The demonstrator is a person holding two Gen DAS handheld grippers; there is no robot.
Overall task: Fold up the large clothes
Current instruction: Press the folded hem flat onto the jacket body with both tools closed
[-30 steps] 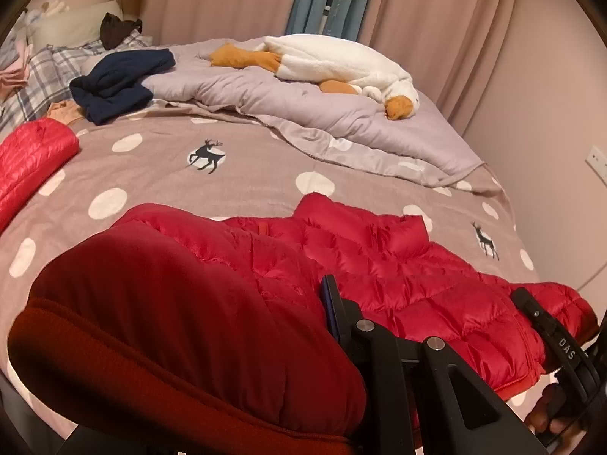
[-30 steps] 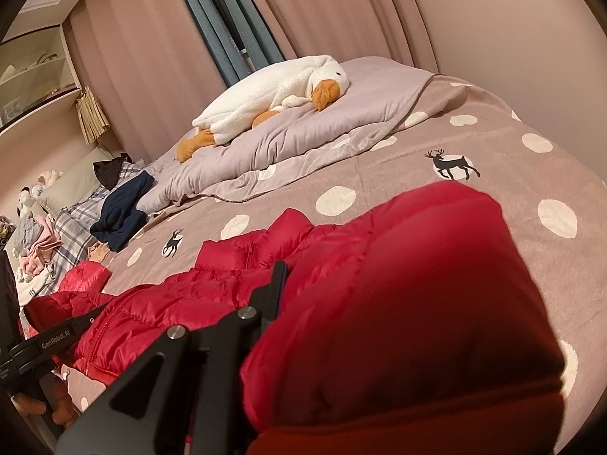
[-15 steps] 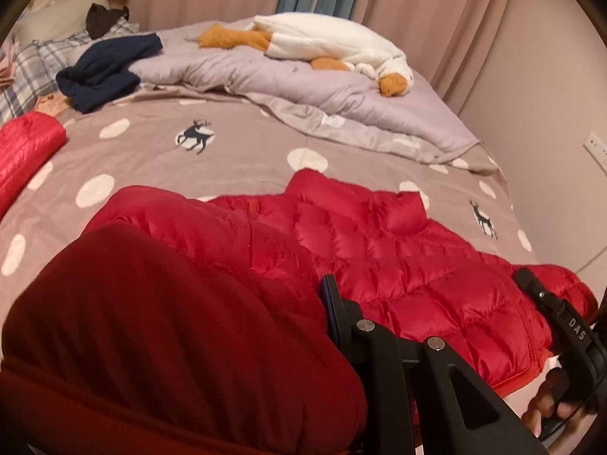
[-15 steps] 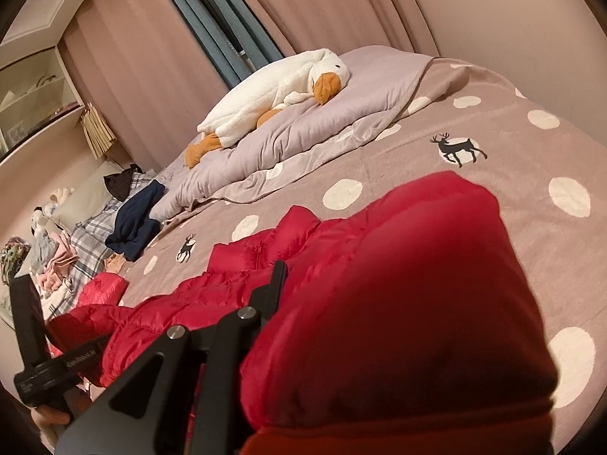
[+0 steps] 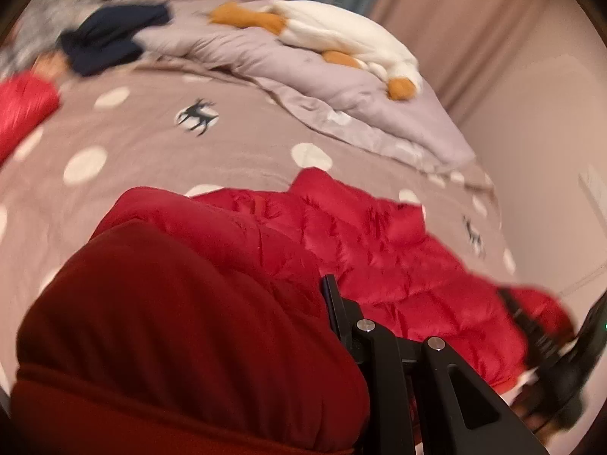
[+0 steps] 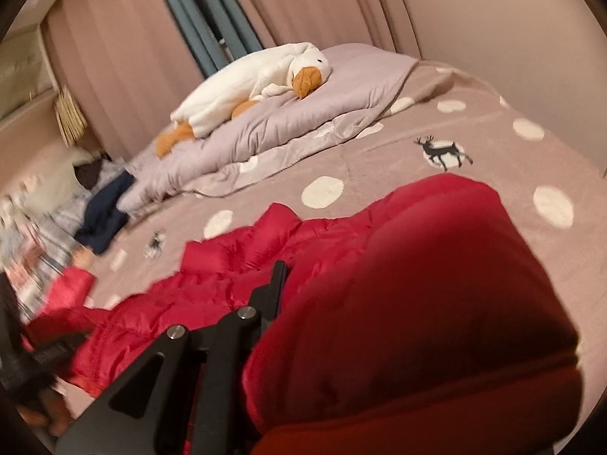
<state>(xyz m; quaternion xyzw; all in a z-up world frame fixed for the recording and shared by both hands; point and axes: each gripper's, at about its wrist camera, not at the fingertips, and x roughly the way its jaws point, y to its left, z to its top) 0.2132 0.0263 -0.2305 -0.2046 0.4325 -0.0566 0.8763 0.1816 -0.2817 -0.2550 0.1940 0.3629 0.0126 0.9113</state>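
Jacket (image 5: pixel 379 265), red and quilted, lies on the bed (image 5: pixel 227 144). Left tongs (image 5: pixel 322 303) clamp its sleeve at 7 o'clock; right tongs (image 6: pixel 288 288) clamp the other at 4. Only the right view shows the goose's (image 6: pixel 258 87) face.

We see a plush goose (image 6: pixel 258 87) lying on a lilac quilt (image 6: pixel 303 121), and navy clothing (image 5: pixel 110 38) on the dotted bed (image 5: pixel 151 140).

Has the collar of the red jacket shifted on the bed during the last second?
No. The red jacket keeps its collar just below the same white dot of the bedspread as before; only the camera view has shifted.
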